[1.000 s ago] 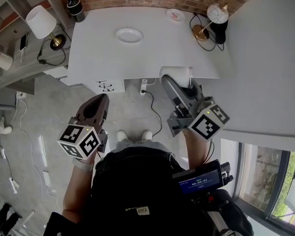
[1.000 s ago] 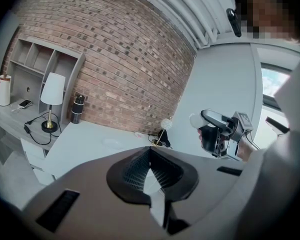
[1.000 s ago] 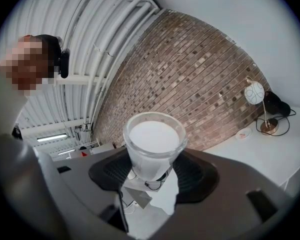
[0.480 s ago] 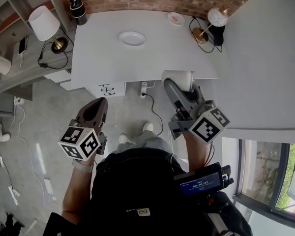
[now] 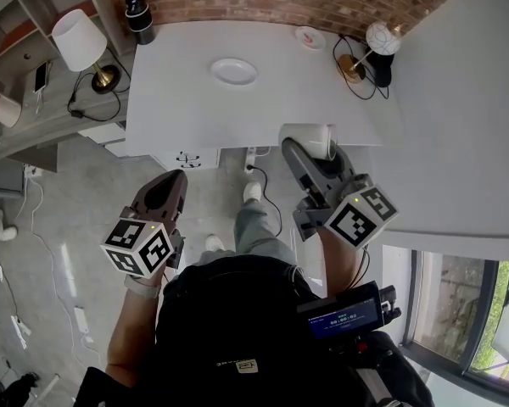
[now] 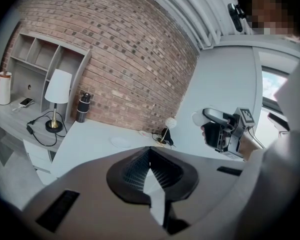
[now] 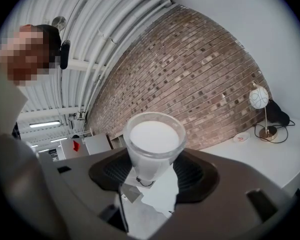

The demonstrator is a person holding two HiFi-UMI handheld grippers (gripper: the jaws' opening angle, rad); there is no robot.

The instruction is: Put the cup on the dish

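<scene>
The right gripper [image 7: 151, 173] is clamped on the white cup [image 7: 152, 141], held just over the table's [image 5: 170, 100] near edge, likely for carrying. The left gripper [image 6: 151, 160], jaws together and empty, hangs low on the left, seemingly kept clear. The dish [image 5: 234, 72] sits bare farther back, well apart from the cup.

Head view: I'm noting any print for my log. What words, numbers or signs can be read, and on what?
Blue screen at the waist: a row of digits, too small to read.
Backpack: small pale logo, unreadable.
Left cube and right cube: black-and-white square patterns, no letters.
</scene>
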